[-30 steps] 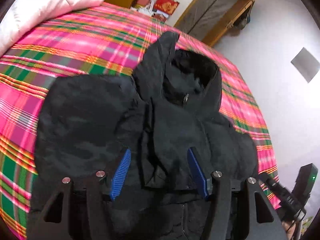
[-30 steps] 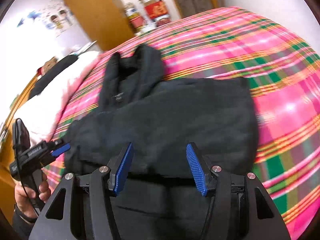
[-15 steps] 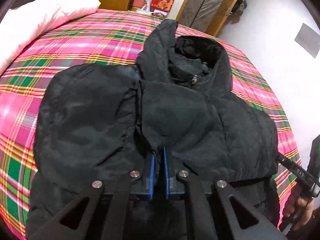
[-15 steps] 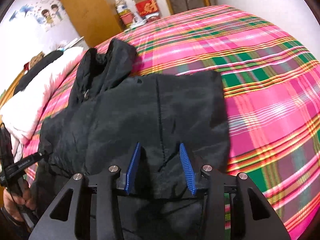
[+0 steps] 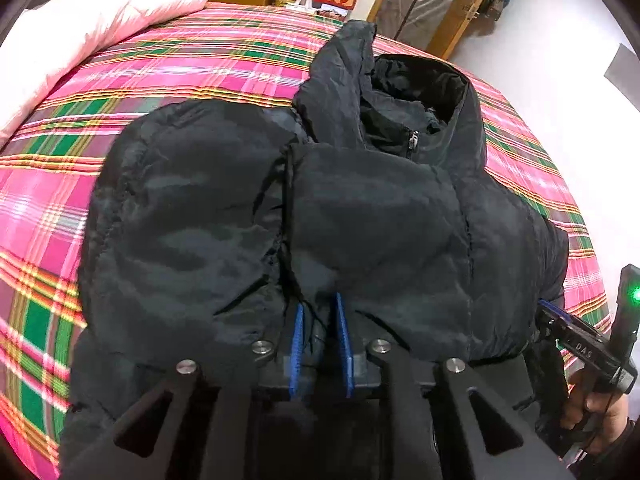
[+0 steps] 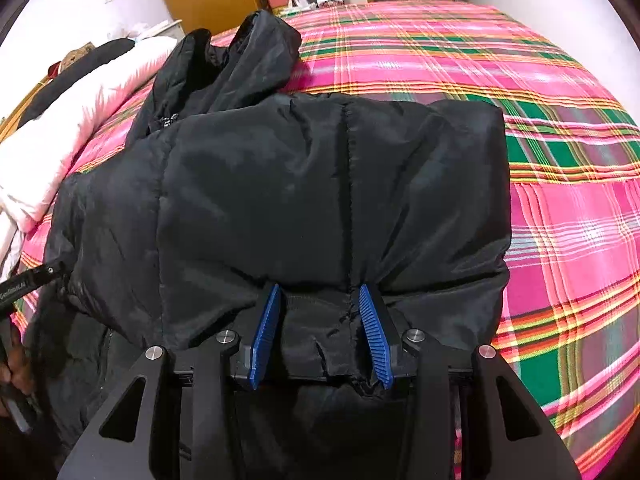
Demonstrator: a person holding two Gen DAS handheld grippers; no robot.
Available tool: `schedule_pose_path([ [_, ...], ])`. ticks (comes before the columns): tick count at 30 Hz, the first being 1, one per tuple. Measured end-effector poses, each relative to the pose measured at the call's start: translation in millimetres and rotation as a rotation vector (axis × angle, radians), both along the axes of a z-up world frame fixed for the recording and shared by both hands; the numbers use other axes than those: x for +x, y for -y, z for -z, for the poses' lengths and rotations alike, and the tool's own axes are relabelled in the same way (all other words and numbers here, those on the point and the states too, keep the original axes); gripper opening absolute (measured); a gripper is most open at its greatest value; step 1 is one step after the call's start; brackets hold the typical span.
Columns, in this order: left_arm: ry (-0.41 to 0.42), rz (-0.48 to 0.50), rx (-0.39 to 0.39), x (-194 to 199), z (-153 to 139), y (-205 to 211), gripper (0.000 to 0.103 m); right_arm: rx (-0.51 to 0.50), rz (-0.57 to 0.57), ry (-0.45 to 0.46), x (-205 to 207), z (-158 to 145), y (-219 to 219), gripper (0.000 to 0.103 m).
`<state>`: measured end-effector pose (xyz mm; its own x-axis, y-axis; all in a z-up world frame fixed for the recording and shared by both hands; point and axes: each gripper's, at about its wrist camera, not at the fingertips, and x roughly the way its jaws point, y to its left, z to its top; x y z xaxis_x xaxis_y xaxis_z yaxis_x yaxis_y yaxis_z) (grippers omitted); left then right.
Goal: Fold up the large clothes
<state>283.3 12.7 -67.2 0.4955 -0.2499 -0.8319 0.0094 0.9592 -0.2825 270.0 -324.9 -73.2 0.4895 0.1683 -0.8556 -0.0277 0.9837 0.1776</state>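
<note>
Jacket: a black padded jacket (image 5: 360,216) lies on the bed, its hood (image 5: 400,92) toward the far end and both sleeves folded in over the chest.
Bed cover: a pink, green and yellow plaid sheet (image 5: 200,60) shows around the jacket on all visible sides.
Left gripper: the left gripper (image 5: 320,312) sits at the near edge of a folded sleeve; its 2 blue pads are close together, pinching a bunched edge of black fabric.
Right gripper: the right gripper (image 6: 320,300) has its 2 blue pads set wider apart, with a thick fold of the jacket (image 6: 320,184) pressed between them.
Bedding: a white and pink quilt (image 5: 100,12) lies at the bed's far left.
</note>
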Motion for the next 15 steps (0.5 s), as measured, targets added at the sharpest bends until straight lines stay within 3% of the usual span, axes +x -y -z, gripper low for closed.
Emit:
schedule_pose_path([
  [3,0.020,-0.029,0.049,-7.9,-14.8,-4.5,0.026,0.020,0.015,0.051,-8.7,-22.7,5.1,0.042],
  [8,0.187,-0.072,0.064,-12.6,-53.3,-10.6,0.028,-0.009,0.051,0.180,-13.6,-61.3,11.4,0.042],
  [9,0.230,-0.072,0.053,-10.0,-60.1,-9.1,0.034,-0.010,0.049,0.189,-7.8,-64.0,12.1,0.042],
  [11,0.280,-0.043,0.028,-1.7,-65.4,-1.9,0.042,-0.026,0.042,0.171,10.2,-61.2,11.2,0.042],
  [15,0.249,0.069,0.037,22.3,-43.9,28.0,0.042,-0.057,0.047,0.094,45.9,-31.3,8.1,0.042],
])
